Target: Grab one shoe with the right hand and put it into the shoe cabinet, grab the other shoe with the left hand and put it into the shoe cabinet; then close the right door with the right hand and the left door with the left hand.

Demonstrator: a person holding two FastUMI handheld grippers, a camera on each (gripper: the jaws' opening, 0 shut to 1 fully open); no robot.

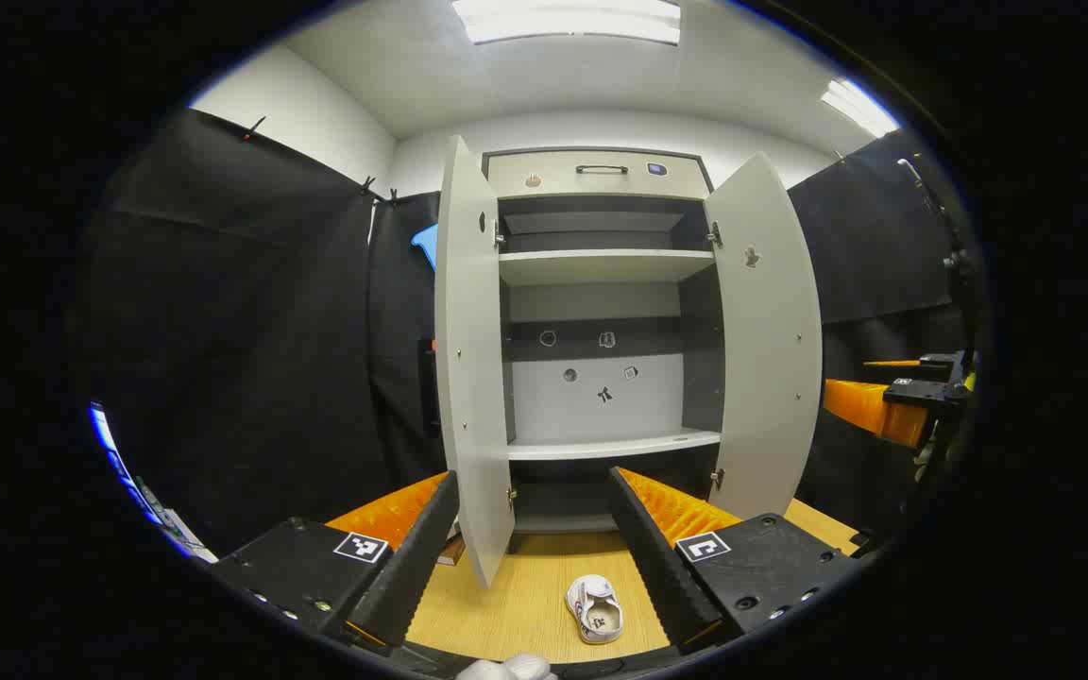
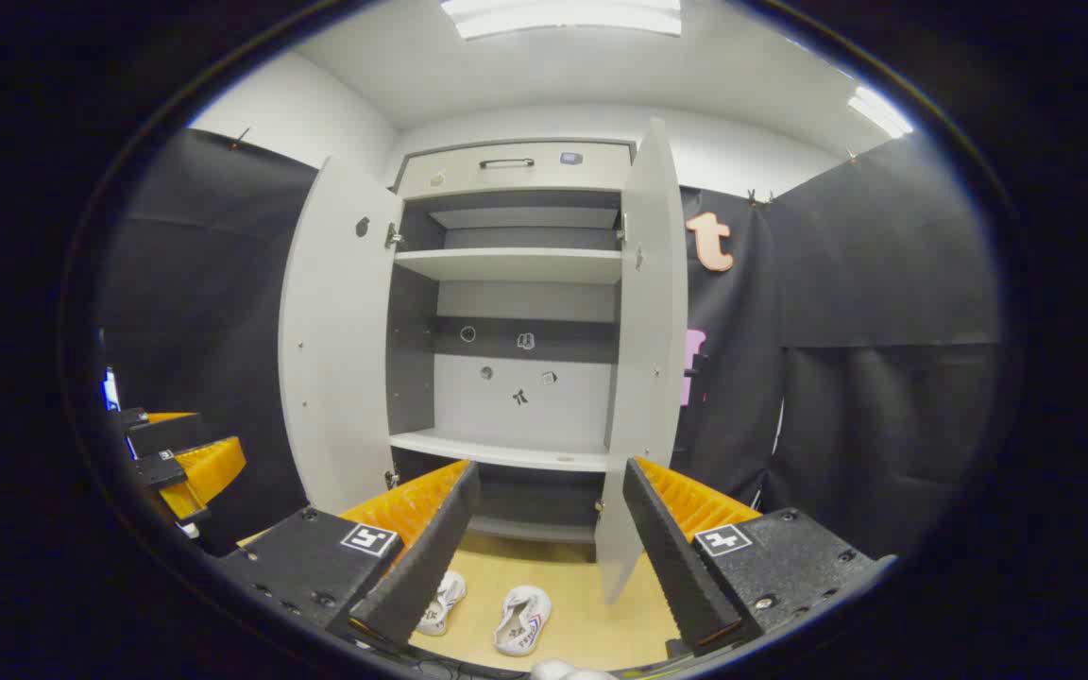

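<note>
A: In the left gripper view we see the tall pale-grey shoe cabinet point(image 1: 601, 312) standing on the light wooden tabletop point(image 1: 525, 604), with both doors swung open. The left door point(image 1: 468, 359) and the right door point(image 1: 771, 340) stand out toward us, and the shelves inside are bare.

B: Agreed. Our left gripper point(image 1: 535, 552) has its fingers spread wide, with nothing between them. One small white shoe with a strap point(image 1: 594, 609) lies on the tabletop just in front of the cabinet, sole down, low between the fingers and closer to the right-hand one.

A: At the right edge of that view we also see the other gripper, held up beside the right door and apart from it.

B: In the right gripper view the right gripper point(image 2: 549, 538) is likewise wide apart and empty. We see both white shoes there: the same kind of small white shoe point(image 2: 522, 619) lies between the fingers, and a second white shoe point(image 2: 440, 602) lies just beside it, partly hidden behind the left-hand finger.

A: Both shoes rest outside the cabinet, near its open front.
</note>
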